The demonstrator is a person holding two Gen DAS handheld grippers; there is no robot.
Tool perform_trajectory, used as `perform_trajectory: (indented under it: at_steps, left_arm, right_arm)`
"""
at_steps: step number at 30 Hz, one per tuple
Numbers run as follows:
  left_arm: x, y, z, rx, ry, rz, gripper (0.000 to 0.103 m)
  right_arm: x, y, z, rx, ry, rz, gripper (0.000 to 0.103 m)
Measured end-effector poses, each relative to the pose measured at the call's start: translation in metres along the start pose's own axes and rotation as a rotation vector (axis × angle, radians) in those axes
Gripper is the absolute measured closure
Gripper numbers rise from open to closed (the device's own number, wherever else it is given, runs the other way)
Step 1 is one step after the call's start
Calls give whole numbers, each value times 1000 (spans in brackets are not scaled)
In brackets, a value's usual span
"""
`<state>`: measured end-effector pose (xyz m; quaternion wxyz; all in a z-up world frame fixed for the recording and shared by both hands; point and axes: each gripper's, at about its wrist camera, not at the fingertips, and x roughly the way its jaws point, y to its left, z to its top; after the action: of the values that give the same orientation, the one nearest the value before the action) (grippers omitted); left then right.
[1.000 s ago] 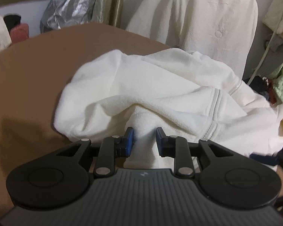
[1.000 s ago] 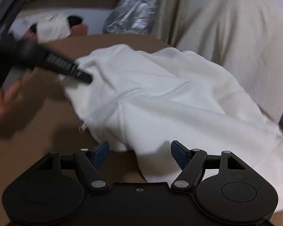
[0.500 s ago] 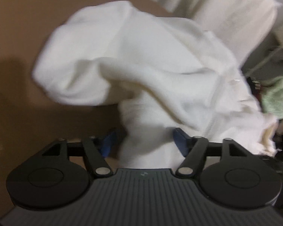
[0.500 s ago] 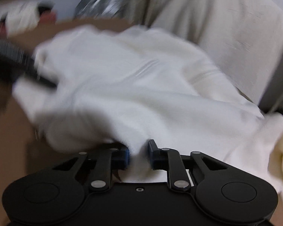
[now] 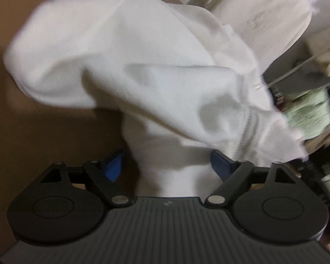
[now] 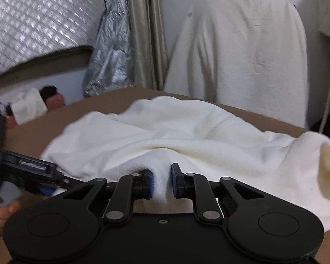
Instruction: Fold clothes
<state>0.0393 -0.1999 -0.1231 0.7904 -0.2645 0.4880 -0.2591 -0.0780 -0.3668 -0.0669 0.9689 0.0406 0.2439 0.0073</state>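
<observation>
The right gripper's (image 6: pixel 161 181) fingers are pinched nearly shut on a ridge of the white garment (image 6: pixel 187 136); the left gripper's (image 5: pixel 166 167) fingers stand wide apart with cloth bunched between them, holding nothing. The garment lies rumpled across the brown worktop (image 6: pixel 28 134), one end rolled up at the right. With only one grip, a pull could drag the heap into a twist or slide it off the right edge. Bare worktop lies to the left; the draped chair (image 6: pixel 242 48) behind crowds the far edge.
</observation>
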Motion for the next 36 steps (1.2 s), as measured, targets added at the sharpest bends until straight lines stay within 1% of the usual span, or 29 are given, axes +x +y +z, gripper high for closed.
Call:
perform_trajectory:
  at_steps: [2, 4, 5, 6, 8, 10, 11, 12, 14, 15, 16, 18, 20, 21, 22, 23, 25, 26, 28, 30, 31, 32, 33, 34, 36]
  left_arm:
    - [4, -3, -1, 26, 74, -49, 72]
    - [-1, -13, 1, 61, 140, -75, 85]
    - [-12, -20, 2, 81, 121, -103, 88]
    - [-30, -28, 4, 110, 79, -147, 88]
    - [-72, -46, 11, 178, -34, -221, 88]
    - [-110, -53, 17, 225, -168, -262, 88]
    - [-125, -53, 18, 243, -230, -276, 88]
    - [-131, -51, 18, 255, -268, -277, 88]
    - [-126, -46, 19, 255, -269, -253, 88]
    - [-119, -43, 19, 251, -260, -235, 88]
    - [-105, -42, 17, 241, -234, -207, 88]
    - [-78, -43, 13, 249, -187, -137, 88]
    - [-49, -47, 3, 296, -154, -48, 88]
    - [-35, -49, -1, 325, -131, -10, 88]
    - [-23, -52, -5, 364, -94, 16, 88]
    - [-15, -54, -7, 394, -70, 36, 87]
    - [-15, -54, -10, 420, -64, 56, 87]
    - [-15, -54, -11, 433, -62, 66, 86]
    - [-16, -52, -12, 446, -57, 79, 86]
    - [-20, -45, -7, 402, -54, 63, 84]
    - [-18, -40, -4, 373, -41, 67, 72]
    - [-12, -36, -2, 344, -13, 86, 46]
    - [-7, -33, -2, 326, 22, 107, 42]
    - [-2, -30, -3, 313, 48, 117, 42]
    - [8, -25, -8, 304, 74, 98, 44]
  right_arm:
    - [-3, -5, 2, 39, -7, 24, 85]
    - [-9, -12, 3, 95, -27, 72, 85]
    - [-16, -14, 3, 110, -49, 112, 85]
    - [-26, -15, 4, 113, -81, 164, 85]
    - [-48, -18, 7, 126, -145, 269, 85]
    - [-65, -27, 9, 183, -194, 376, 85]
    - [-68, -35, 8, 233, -206, 409, 85]
    - [-68, -42, 8, 290, -212, 423, 85]
    - [-55, -56, 6, 407, -186, 389, 86]
    - [-44, -58, 6, 437, -149, 348, 86]
    - [-33, -58, 7, 449, -104, 297, 86]
    - [-9, -48, 6, 400, -3, 142, 86]
    - [17, -34, 1, 308, 119, -9, 85]
    - [30, -29, -2, 249, 180, -79, 82]
    - [41, -24, -7, 180, 239, -146, 67]
    - [47, -24, -10, 161, 270, -187, 55]
    - [48, -31, -13, 200, 289, -223, 44]
    - [45, -37, -13, 250, 296, -220, 42]
    - [36, -52, -13, 394, 294, -170, 40]
    - [25, -62, -20, 535, 280, -116, 39]
    - [22, -66, -24, 598, 276, -94, 39]
    - [20, -68, -28, 634, 280, -87, 39]
    - [19, -70, -31, 654, 290, -91, 39]
    - [20, -68, -32, 647, 299, -105, 39]
    - [26, -60, -31, 586, 316, -149, 39]
